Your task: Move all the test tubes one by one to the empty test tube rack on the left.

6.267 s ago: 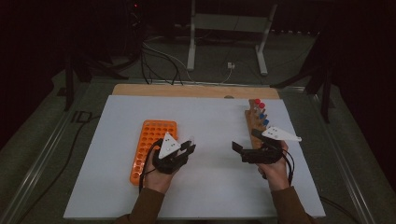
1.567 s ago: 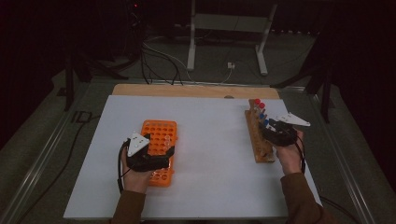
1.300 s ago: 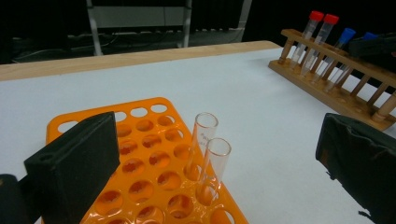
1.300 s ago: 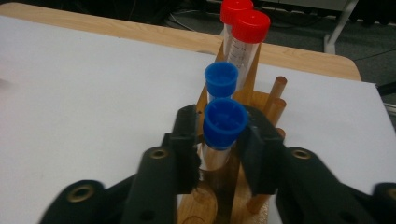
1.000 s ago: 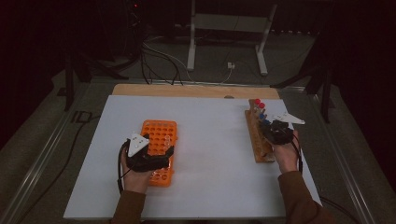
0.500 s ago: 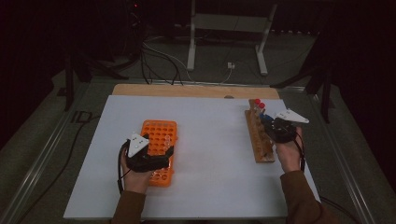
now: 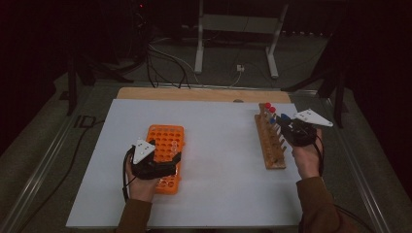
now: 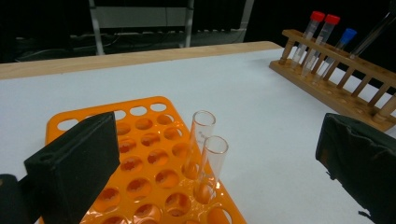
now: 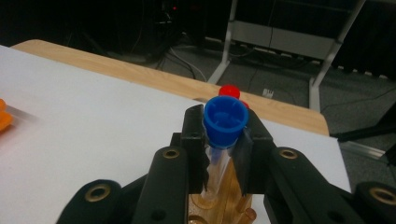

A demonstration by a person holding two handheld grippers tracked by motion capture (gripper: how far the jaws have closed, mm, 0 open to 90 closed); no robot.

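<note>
looking at high view first: left gripper parked over near end of orange rack, probably steadying it; right gripper at wooden rack, pinch itself too small to read. left gripper view: jaws spread wide, nothing between, two empty glass tubes standing in orange rack. right gripper view settles it: jaws clenched on blue-capped tube just under cap, tube bottom still over wooden rack, red cap behind. guessing it's headed for orange rack.

capped tubes: 4 (2 red, 2 blue) | open glass tubes: 2 | racks: 2 (orange, wooden)
</note>
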